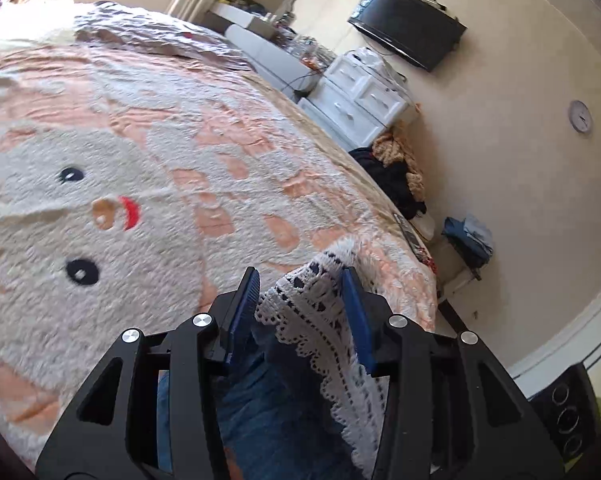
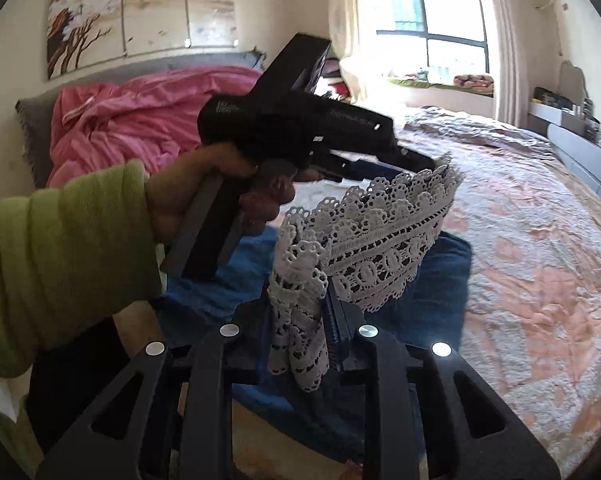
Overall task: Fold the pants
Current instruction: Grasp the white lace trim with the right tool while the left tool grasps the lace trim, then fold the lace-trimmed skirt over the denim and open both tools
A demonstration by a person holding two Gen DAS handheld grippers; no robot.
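The pants [image 2: 440,264], blue denim with a white lace hem [image 2: 384,236], are lying on the patterned blanket [image 2: 540,280] of the bed, with the lace end lifted off the cloth.

In the right wrist view the right gripper [image 2: 324,316] is sitting at 6 o'clock, its 2 fingers pressed together on a bunched fold of the lace, which is spilling out over the top and down the near side. At 10 o'clock a hand [image 2: 204,196] in a green sleeve [image 2: 68,260] is gripping the handle of the left gripper [image 2: 440,168], whose tips are reaching the far end of the same lace strip at about 1 o'clock.

In the left wrist view the left gripper [image 1: 302,300] is showing its blue pads [image 1: 354,312] well apart (a clear gap on the 9 o'clock side), with the lace draping between them and lying against the pad toward 3 o'clock; whether it is really pinching the cloth I cannot tell. Denim is hanging below, toward 6 o'clock.

A pink quilt [image 2: 140,120] is heaped at the head of the bed, around 10 o'clock in the right view.
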